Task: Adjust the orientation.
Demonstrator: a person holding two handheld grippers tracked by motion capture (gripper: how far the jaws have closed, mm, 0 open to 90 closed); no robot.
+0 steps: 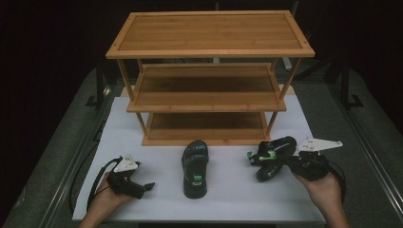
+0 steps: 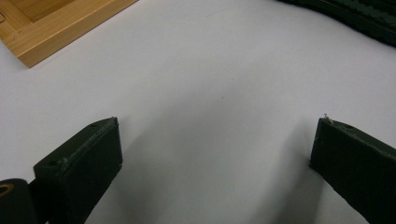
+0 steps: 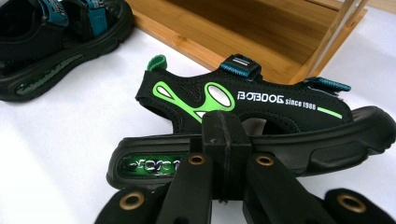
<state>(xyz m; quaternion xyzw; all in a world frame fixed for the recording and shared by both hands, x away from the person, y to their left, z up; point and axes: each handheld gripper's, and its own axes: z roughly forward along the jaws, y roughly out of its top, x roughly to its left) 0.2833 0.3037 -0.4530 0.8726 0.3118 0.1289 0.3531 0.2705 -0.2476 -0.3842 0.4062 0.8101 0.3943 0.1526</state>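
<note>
Right gripper (image 1: 280, 159): we are holding it in the right hand (image 1: 323, 187) at the right side of the counter, its jaws pressed together on the sole edge of a sandal.

Held sandal (image 3: 243, 121): we are gripping it at the side of its black sole, midway along; in the right gripper view it is showing its side, black with green markings, white lettering and teal straps. In the high view it is sitting just in front of the rack's right corner, toe end pointing away to the right. We cannot tell whether it is resting on the counter or lifted slightly.

Left gripper (image 2: 215, 154): we are holding it in the left hand (image 1: 111, 192) near the front left edge of the counter, well apart from both sandals. Its jaws are standing wide apart with nothing between them, just bare white surface.

Second sandal (image 1: 195, 167): it is lying flat on its sole in the middle of the counter, between the two grippers, lengthwise toward the rack, and nothing is touching it.

Wooden rack (image 1: 209, 76): three bamboo shelves are standing at the far side of the counter, and we are seeing all three bare.

Counter (image 1: 237, 194): a white surface is carrying the rack and the second sandal.
</note>
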